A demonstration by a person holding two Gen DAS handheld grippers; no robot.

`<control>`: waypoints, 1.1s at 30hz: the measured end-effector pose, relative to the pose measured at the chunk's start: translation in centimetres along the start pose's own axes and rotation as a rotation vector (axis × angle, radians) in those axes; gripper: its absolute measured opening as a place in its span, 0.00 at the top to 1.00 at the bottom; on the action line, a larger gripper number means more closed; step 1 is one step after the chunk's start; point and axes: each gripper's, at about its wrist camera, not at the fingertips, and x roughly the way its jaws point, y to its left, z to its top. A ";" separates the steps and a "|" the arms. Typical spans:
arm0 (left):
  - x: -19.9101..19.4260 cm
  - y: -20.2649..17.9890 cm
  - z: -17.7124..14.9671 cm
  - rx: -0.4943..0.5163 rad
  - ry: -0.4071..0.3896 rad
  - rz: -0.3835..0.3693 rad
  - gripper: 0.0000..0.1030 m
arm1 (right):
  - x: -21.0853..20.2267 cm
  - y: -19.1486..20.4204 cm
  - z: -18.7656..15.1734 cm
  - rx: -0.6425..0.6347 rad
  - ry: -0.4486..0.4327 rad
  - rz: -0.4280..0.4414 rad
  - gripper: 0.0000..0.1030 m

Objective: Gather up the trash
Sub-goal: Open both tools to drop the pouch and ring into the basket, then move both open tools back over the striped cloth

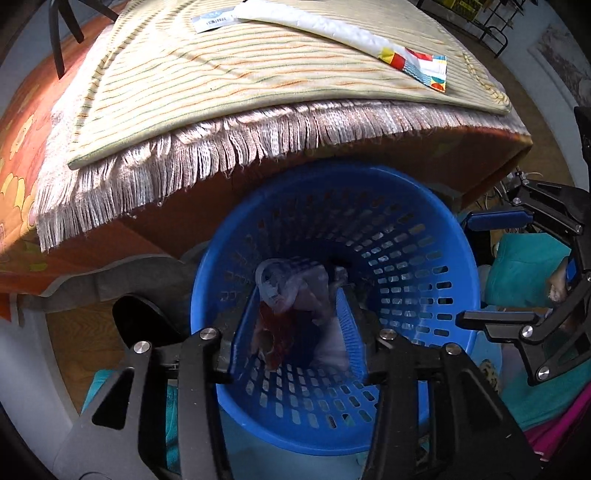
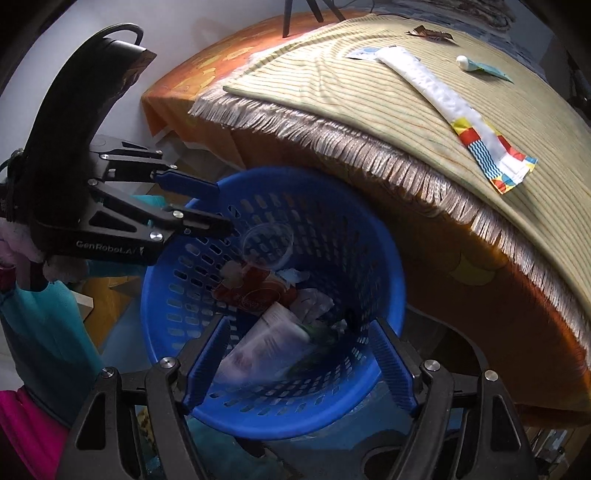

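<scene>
Both hand-held grippers point down over the mouth of a blue perforated basket (image 2: 369, 258). Left hand-held gripper (image 1: 295, 325): jaws parted about halfway, nothing pressed between the pads; blurred trash, including a clear plastic piece (image 1: 275, 282) and a red item (image 1: 275, 332), lies in line between them over the basket interior. Right hand-held gripper (image 2: 299, 358): jaws spread wide, pads clear of any object; a blurred white wrapper (image 2: 266, 343) shows between them, and whether it is airborne or resting cannot be told. Inside the basket lie a clear plastic cup (image 2: 267, 245), a red packet (image 2: 258, 291) and crumpled paper scraps (image 2: 314, 304). Behind the basket stands the surface, covered by an orange cloth (image 2: 461, 266) and a striped fringed mat (image 2: 332, 85). On the mat remain a long white wrapper with a coloured end (image 2: 454, 103), a small tube (image 2: 476, 66), a brown scrap (image 2: 430, 33) and a flat sachet (image 1: 212, 18).
</scene>
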 end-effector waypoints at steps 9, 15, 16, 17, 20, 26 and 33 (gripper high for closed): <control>0.7 0.6 -0.1 -0.016 -0.002 0.004 0.49 | -0.2 -0.4 0.1 0.026 -0.012 -0.017 0.17; 0.0 1.3 0.7 -0.027 -0.017 -0.001 0.49 | -1.1 -1.1 0.5 0.041 -0.045 -0.035 0.15; -0.2 1.4 0.8 -0.029 -0.019 -0.001 0.49 | -1.3 -1.2 0.5 0.043 -0.052 -0.038 0.14; -0.2 1.4 0.9 -0.032 -0.022 -0.002 0.49 | -1.5 -1.2 0.5 0.046 -0.062 -0.041 0.14; -0.5 1.5 1.4 -0.039 -0.031 -0.006 0.49 | -2.3 -1.6 0.7 0.049 -0.097 -0.058 0.14; -1.7 1.7 2.5 -0.046 -0.061 -0.012 0.49 | -3.7 -2.5 1.5 0.063 -0.154 -0.079 0.13; -3.1 2.0 4.3 -0.046 -0.086 -0.021 0.49 | -5.8 -3.6 3.0 0.085 -0.234 -0.118 0.13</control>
